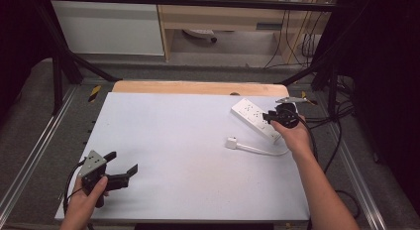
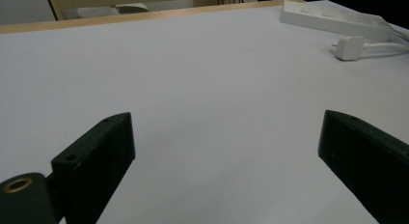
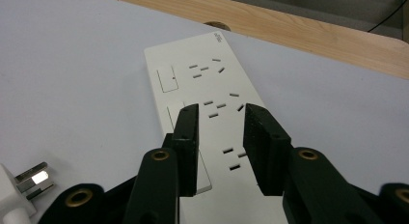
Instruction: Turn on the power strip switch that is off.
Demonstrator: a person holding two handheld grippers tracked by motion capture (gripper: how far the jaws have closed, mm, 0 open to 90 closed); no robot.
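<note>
A white table [image 1: 188, 155] with a bare wooden strip along its far edge carries the work; the person's forearms come in from the near side. On the far right part of the table lies a white power strip [image 1: 256, 118], set at a slant, sockets facing up; its white cable curls along the table to a white plug [image 1: 231, 143] lying just beside the strip's near end — prongs [image 3: 33, 178] bright in the right gripper view. The right gripper [image 1: 271, 117] hangs over the strip; its jaws are narrowed but not together, poised above the socket face with nothing pinched between them — whether the pads touch the strip I cannot tell. The left gripper [image 1: 124, 163] rests at the near left corner, well apart from the strip; its jaws stand wide, with bare table between them.
</note>
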